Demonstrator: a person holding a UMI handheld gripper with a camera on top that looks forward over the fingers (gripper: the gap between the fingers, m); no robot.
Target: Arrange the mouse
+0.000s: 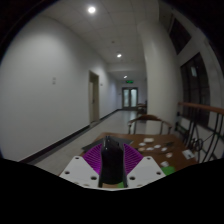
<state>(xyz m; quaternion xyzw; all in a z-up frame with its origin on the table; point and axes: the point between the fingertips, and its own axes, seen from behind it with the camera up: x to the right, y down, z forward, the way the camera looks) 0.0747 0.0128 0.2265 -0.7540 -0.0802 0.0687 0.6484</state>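
Mouse (111, 165), dark, sits clamped between my gripper (111, 168) pads, long axis running forward along the fingers, above the table (165, 152).

Gripper (112, 166) raised, pointing forward and level. We see both fingers at bottom of view, purple pads (93, 157) on inner faces. Fingers pressed against dark object held between them; we cannot identify it. White finger bodies flank either side. No hand visible.
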